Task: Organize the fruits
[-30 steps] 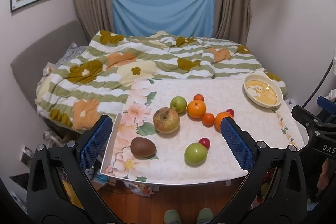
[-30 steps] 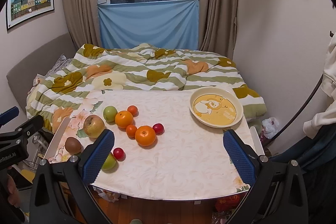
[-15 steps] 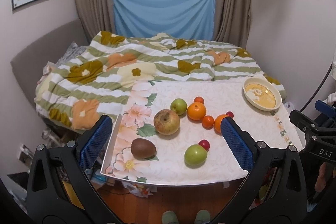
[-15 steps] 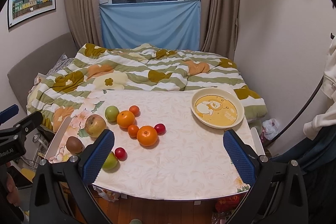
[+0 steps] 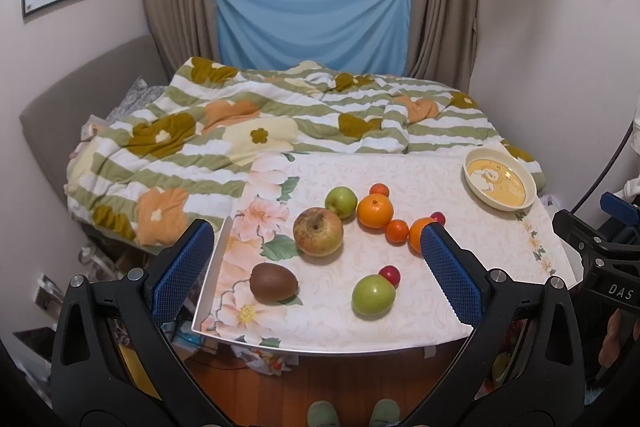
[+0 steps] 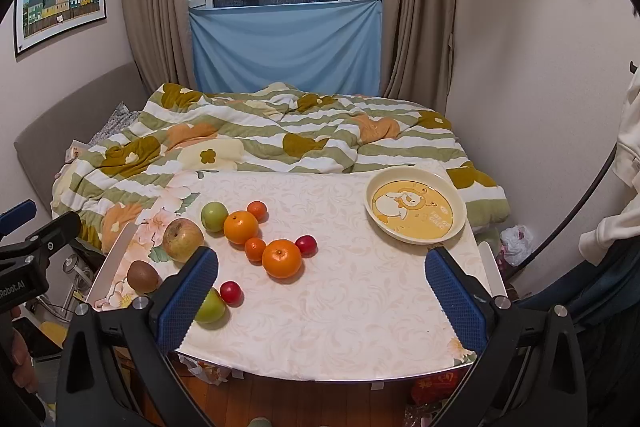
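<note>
Several fruits lie on the white floral table (image 5: 400, 179): a large yellow-red apple (image 5: 318, 231), a kiwi (image 5: 274, 283), a green apple (image 5: 373, 295) with a red cherry tomato (image 5: 389, 274) beside it, another green apple (image 5: 341, 201), and oranges (image 5: 375, 211). A cream plate (image 6: 416, 209) with a yellow cartoon centre stands empty at the far right. My left gripper (image 5: 316, 271) is open and empty above the near edge. My right gripper (image 6: 320, 291) is open and empty, with an orange (image 6: 281, 258) ahead of it.
A bed with a green striped floral quilt (image 6: 256, 139) lies right behind the table. Walls close in on the right, and the wooden floor (image 5: 320, 379) shows under the near edge. The other gripper shows at each view's side edge.
Both grippers have edged slightly nearer the table and tilted a little. The fruits and the plate have not moved.
</note>
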